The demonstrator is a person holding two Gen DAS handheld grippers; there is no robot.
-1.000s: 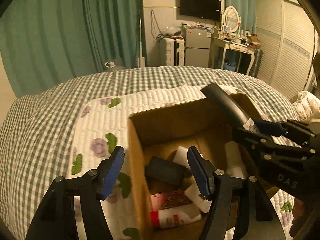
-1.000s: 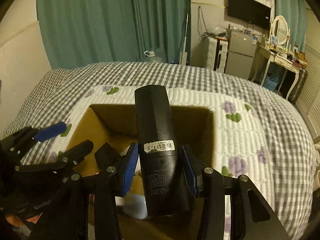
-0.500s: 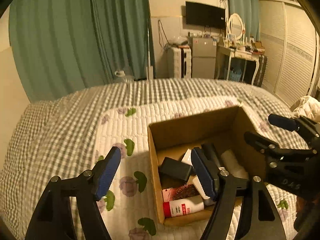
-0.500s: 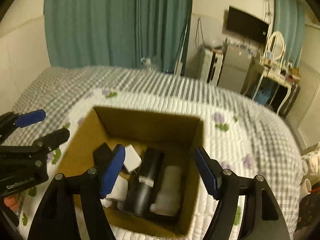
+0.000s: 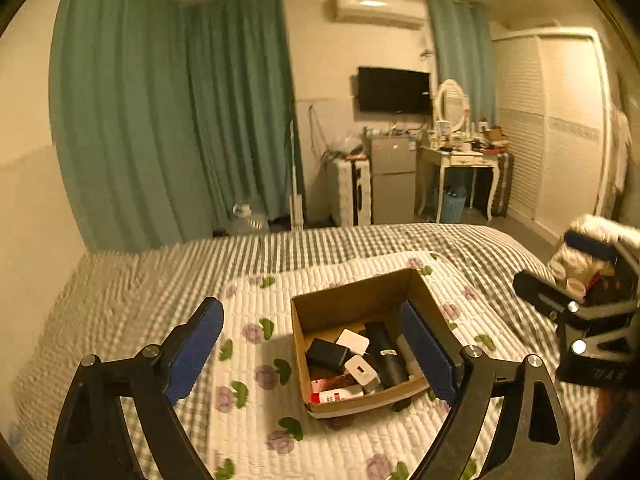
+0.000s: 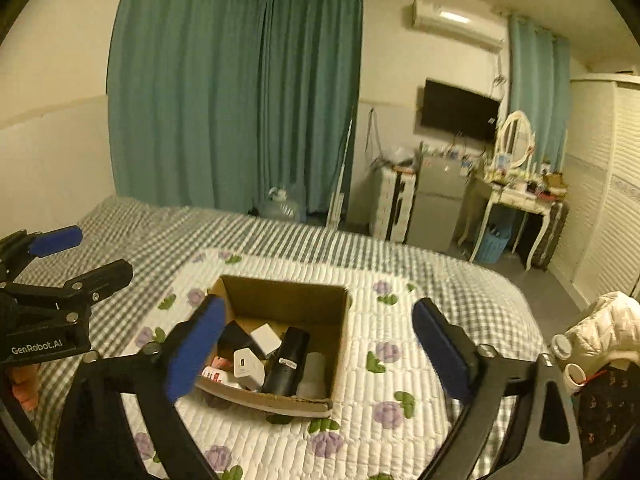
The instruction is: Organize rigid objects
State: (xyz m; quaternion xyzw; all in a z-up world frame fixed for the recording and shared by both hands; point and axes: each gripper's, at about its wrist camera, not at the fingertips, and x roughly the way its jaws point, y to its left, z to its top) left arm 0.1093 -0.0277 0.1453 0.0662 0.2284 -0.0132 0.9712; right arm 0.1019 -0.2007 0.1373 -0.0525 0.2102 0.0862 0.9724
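Seemingly the sorting is close to done; the box [image 6: 280, 304] on the quilt [image 6: 400, 360] holds the black cylinder [image 6: 289, 360], white charger [image 6: 247, 365], black block [image 5: 326, 354] and red-capped tube [image 5: 336, 394]; nothing loose shows beside the box; left gripper [image 5: 316, 354] and right gripper [image 6: 316, 350], both spread wide and empty, hang above it.
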